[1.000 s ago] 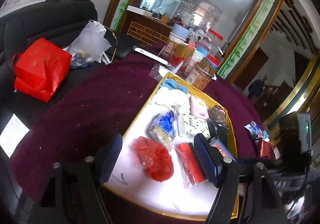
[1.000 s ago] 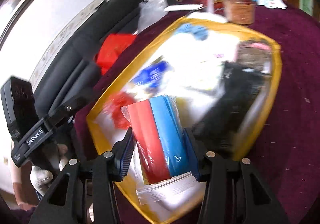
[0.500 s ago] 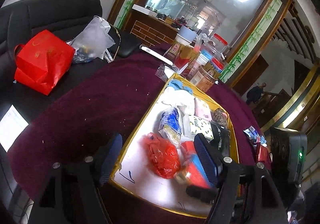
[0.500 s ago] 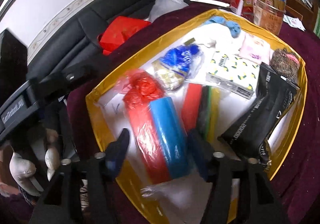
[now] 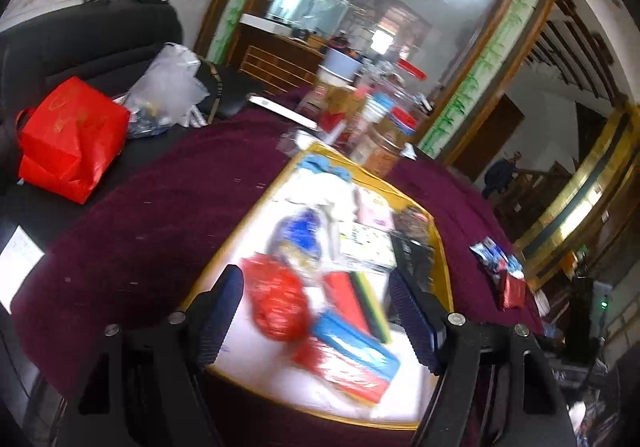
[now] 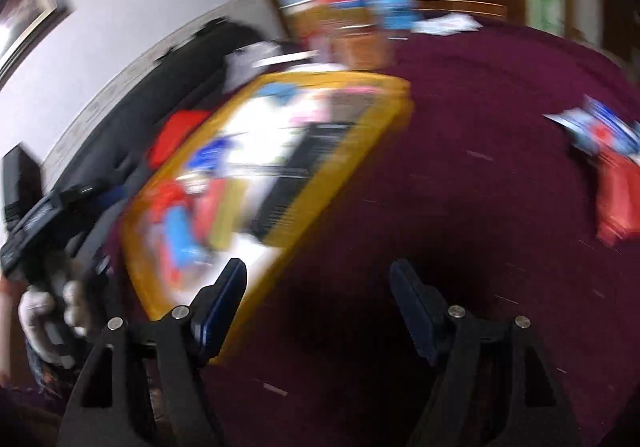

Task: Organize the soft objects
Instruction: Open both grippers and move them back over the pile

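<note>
On the maroon tablecloth (image 5: 152,215) sits a yellow-rimmed tray (image 5: 438,247) packed with soft goods — red plastic bag (image 5: 276,305), red-and-blue pack (image 5: 352,357) at the near edge, blue-and-gold pouch (image 5: 298,237), black packet (image 5: 412,257), white cloth (image 5: 320,187) at the far end. Left gripper (image 5: 316,311) hangs over the tray's near end, jaws wide apart, pads touching nothing. Right gripper (image 6: 318,301) is over bare cloth just right of the tray (image 6: 352,163); view heavily blurred, jaws opening, nothing between them. More packets — red pouch (image 6: 622,203), blue-and-white wrapper (image 6: 596,127) — lie on the cloth well right of the tray. Red bag (image 5: 68,135) and clear plastic bag (image 5: 172,87) rest on the dark sofa (image 5: 80,39) beyond.
</note>
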The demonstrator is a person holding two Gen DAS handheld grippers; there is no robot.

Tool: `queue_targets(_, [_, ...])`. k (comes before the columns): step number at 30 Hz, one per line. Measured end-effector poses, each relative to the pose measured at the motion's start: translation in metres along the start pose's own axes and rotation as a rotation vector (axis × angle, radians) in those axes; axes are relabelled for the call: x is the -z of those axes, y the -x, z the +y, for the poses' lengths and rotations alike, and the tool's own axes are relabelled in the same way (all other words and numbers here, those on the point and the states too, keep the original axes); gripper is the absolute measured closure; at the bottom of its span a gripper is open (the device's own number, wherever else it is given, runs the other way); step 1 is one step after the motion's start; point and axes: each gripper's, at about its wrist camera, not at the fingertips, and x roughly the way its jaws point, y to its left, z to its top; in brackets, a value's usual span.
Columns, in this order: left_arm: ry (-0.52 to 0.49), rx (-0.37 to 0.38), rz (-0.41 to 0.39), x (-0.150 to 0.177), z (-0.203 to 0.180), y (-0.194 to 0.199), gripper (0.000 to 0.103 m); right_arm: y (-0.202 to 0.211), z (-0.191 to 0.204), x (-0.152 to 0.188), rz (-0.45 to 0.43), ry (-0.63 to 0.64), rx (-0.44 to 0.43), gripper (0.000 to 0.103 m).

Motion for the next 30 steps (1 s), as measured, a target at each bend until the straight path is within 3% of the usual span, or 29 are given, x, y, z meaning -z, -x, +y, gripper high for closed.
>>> queue_targets(7, [-0.127, 0.072, 0.063, 0.016, -0.059, -0.015, 0.022, 0.060, -0.128, 0.027, -0.098, -0.265, 0.197, 0.030])
queue_targets(11, [-0.188, 0.108, 0.114, 0.029, -0.093, -0.025, 0.022, 0.082, -0.172, 0.033, -0.140, -0.362, 0.249, 0.030])
queue_targets(19, [-0.322, 0.169, 0.230, 0.061, -0.164, -0.049, 0.022, 0.093, -0.211, 0.042, -0.177, -0.449, 0.263, 0.028])
queue_targets(23, [-0.410, 0.212, 0.330, 0.079, -0.213, -0.082, 0.022, 0.092, -0.222, 0.048, -0.166, -0.485, 0.245, 0.028])
queue_targets(30, [-0.555, 0.110, 0.371, 0.103, -0.262, -0.142, 0.022, 0.102, -0.225, 0.046, -0.173, -0.486, 0.272, 0.028])
